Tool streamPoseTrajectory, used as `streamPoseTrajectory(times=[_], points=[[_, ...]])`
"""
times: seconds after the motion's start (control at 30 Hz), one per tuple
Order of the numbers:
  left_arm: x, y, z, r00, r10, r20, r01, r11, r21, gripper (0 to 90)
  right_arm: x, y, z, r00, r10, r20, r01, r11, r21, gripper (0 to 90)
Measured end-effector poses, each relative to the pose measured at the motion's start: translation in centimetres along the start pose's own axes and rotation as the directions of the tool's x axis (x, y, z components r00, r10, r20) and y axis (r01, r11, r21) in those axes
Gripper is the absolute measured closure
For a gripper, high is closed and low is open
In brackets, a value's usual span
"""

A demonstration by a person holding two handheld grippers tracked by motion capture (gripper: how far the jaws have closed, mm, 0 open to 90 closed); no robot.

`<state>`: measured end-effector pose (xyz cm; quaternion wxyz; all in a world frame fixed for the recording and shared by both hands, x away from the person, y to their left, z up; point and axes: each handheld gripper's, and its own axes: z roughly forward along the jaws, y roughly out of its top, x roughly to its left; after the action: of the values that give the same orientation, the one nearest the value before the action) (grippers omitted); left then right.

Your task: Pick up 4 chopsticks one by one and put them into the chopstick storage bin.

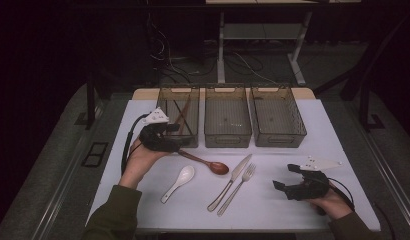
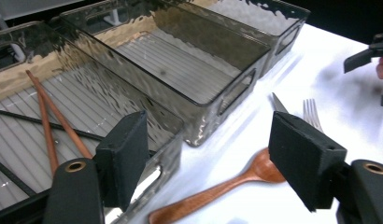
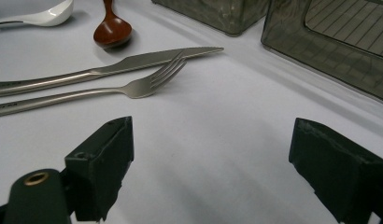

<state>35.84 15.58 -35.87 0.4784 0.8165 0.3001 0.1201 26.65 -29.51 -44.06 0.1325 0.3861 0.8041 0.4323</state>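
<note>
Three bins stand side by side across the upper middle of the high view, on the worktop [image 1: 293, 165]: the left bin [image 1: 165, 95], the middle bin [image 1: 227, 135] and the right bin [image 1: 278, 140]. A pair of chopsticks [image 1: 181, 116] lies inside the left bin. Below the bins, from left to right, lie a ceramic spoon [image 1: 179, 182], a wooden spoon [image 1: 209, 164], a knife [image 1: 232, 181] and a fork [image 1: 238, 187], the last two close together. The left gripper [image 1: 176, 135] sits at the left bin's near wall, above the wooden spoon's handle. The right gripper [image 1: 287, 179] is at the lower right, well apart from the fork.
</note>
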Motion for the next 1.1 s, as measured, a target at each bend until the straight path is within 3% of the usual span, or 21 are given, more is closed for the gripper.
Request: streamPoseTrajectory(times=[0.43, 0.6, 1.1], points=[[-1.5, -3.1, -0.9, 1.0, -0.005, 0.002, 0.005, 0.9999, -0.011, 17.9, 0.0, 0.1, -0.1, 1.0, 0.002, -0.006, -0.002, 1.0, 0.008, 13.7], [-2.3, -3.9, -1.0, 0.9999, 0.01, 0.006, -0.01, 0.9999, -0.007, 15.9, 0.0, 0.1, -0.1, 1.0, 0.001, -0.006, -0.001, 1.0, 0.01, 13.7], [-4.0, -7.0, -1.0, 0.9994, 0.022, 0.025, -0.022, 0.9997, 0.002, 15.4, -0.2, 0.0, -0.2, 1.0, 0.0, -0.004, 0.0, 1.0, 0.008, 13.8]])
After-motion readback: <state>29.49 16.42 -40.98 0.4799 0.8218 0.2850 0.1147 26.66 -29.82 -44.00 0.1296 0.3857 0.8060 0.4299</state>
